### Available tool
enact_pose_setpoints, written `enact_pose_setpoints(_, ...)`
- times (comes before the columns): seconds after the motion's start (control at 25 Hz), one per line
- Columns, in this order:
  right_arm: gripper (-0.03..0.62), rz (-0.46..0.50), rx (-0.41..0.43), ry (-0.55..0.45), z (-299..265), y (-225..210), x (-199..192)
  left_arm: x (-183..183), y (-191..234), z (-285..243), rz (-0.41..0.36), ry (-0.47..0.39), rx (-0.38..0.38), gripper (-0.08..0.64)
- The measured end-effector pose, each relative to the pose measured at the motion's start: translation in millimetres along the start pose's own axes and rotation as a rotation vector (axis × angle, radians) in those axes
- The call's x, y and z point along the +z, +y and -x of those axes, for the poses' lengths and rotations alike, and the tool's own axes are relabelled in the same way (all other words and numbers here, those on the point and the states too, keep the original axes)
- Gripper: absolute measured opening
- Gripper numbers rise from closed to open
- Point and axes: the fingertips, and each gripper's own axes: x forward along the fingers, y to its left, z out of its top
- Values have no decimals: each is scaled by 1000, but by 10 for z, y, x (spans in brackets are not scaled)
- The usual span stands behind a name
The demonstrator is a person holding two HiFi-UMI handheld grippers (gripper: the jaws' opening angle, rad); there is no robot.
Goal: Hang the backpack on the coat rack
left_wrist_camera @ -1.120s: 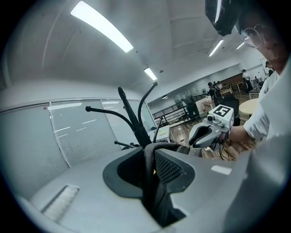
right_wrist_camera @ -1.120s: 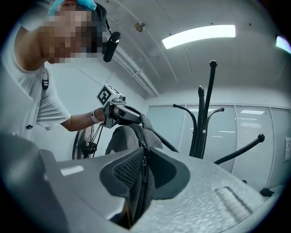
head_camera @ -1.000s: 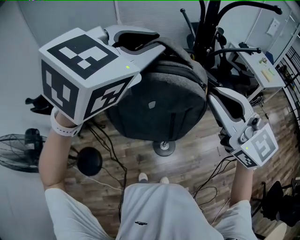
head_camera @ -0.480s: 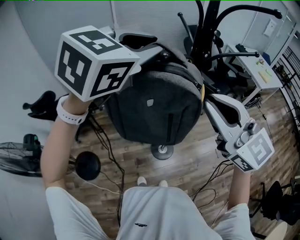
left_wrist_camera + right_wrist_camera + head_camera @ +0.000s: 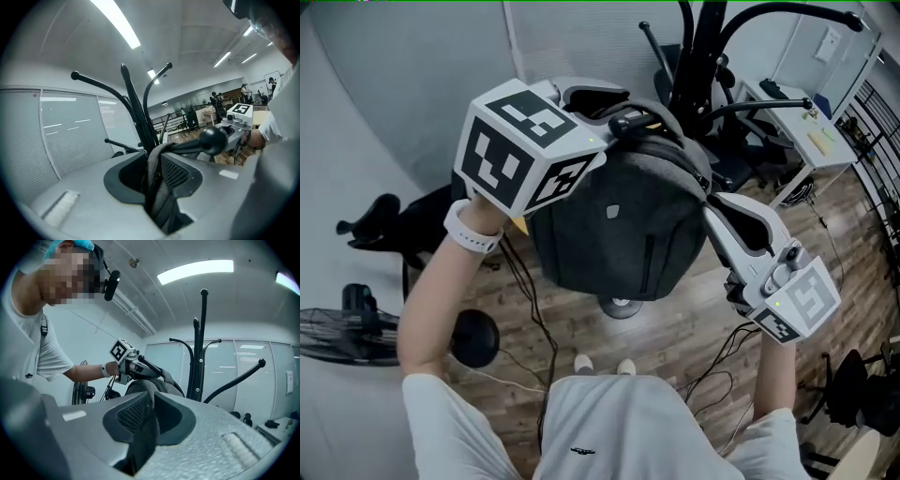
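The dark grey backpack [image 5: 619, 225] hangs in the air in front of the black coat rack [image 5: 705, 56]. My left gripper [image 5: 623, 108] is at its top, where the top strap [image 5: 157, 187] runs between the jaws and loops over a ball-tipped rack arm [image 5: 213, 139]. Those jaws are opening and the strap lies slack between them. My right gripper [image 5: 710, 199] is shut on the backpack's right side, dark fabric [image 5: 143, 437] pinched between its pads. The right gripper view shows the left gripper [image 5: 129, 362] beside the rack pole [image 5: 200, 348].
The rack's round base [image 5: 619, 307] stands on the wooden floor below the backpack. Cables [image 5: 525, 300] trail across the floor. A fan [image 5: 342, 328] and a black round object [image 5: 473, 337] are at the left, a desk [image 5: 806, 141] at the right.
My left gripper has moved right and down toward the rack, bringing the backpack's top with it. The right gripper has hardly moved.
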Motion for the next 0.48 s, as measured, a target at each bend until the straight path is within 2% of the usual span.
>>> enact_pose_setpoints(0.28,34,-66,-45,14,75,-91,-124,-58,44,-132,46,-72,45,189)
enact_pose_setpoints(0.48,34,-94,-65,6,111,-98,-174,-197,22,168,65,-88,138,210)
